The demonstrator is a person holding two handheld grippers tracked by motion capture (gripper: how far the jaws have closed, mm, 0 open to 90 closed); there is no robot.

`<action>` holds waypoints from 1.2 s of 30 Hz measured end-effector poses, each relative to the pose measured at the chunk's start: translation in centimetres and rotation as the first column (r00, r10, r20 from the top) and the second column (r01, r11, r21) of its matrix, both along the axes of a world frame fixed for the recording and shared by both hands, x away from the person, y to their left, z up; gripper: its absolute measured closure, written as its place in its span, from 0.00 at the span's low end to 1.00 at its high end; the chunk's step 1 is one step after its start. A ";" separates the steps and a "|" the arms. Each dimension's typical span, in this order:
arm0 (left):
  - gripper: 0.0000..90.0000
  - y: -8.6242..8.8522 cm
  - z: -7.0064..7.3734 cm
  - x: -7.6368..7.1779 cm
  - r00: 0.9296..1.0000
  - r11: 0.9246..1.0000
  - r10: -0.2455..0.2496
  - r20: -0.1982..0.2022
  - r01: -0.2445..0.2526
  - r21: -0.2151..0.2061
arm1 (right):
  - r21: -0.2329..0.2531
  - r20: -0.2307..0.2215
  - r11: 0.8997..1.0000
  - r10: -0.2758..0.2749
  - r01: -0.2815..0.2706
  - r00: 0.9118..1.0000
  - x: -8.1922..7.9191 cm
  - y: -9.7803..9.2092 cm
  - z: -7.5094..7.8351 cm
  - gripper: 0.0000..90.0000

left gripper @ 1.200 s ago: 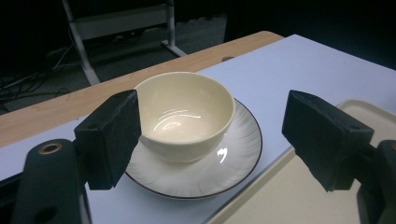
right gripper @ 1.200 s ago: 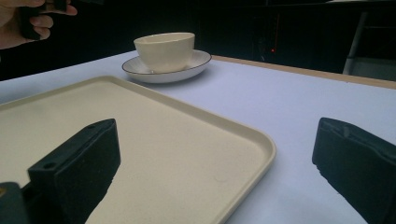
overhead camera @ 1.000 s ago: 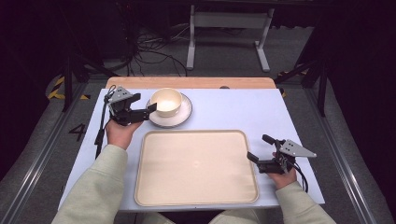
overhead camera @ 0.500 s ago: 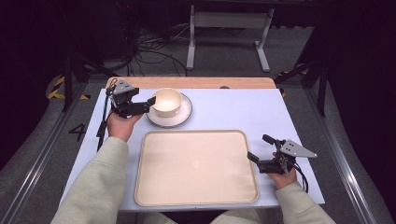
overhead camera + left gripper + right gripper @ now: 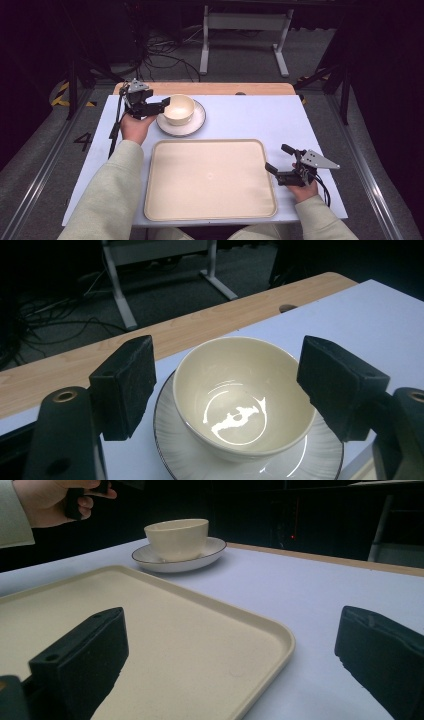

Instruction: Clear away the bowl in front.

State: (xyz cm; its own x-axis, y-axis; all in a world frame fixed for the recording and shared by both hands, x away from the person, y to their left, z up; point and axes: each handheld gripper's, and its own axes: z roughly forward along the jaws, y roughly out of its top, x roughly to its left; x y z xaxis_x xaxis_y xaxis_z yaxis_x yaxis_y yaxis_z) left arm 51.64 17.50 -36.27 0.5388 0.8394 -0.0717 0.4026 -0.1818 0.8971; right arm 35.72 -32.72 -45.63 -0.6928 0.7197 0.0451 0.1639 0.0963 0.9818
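Glazed cream bowl (image 5: 179,109) on its saucer (image 5: 196,124), at the tray's (image 5: 210,215) eleven o'clock: slippery, breakable; grip its rim. Left gripper (image 5: 159,106) jaws apart; right gripper (image 5: 278,159) likewise.

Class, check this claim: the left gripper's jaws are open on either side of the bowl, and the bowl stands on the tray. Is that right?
Not quite. The bowl stands on a saucer, not on the tray, which lies apart, nearer the person. The left gripper does have its jaws open on either side of the bowl. The high view and the left gripper view show this.
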 end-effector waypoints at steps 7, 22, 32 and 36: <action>0.29 -0.5 0.2 1.1 0.997 0.999 0.045 -0.066 -0.043 0.029 | 0.001 0.002 1.000 -0.003 0.003 1.000 0.0 0.0 0.0 0.01; 0.34 0.4 -1.7 4.2 0.942 0.992 0.125 -0.313 -0.128 0.012 | 0.003 0.006 1.000 -0.007 0.007 1.000 -0.1 0.0 0.0 0.01; 0.43 -0.4 -2.9 5.3 0.904 0.992 0.127 -0.408 -0.120 0.041 | 0.007 0.007 1.000 -0.008 0.008 1.000 -0.1 0.0 0.0 0.01; 0.47 -0.6 -3.3 5.6 0.895 0.992 0.128 -0.427 -0.117 0.050 | 0.008 0.007 1.000 -0.008 0.008 1.000 -0.1 -0.1 0.0 0.01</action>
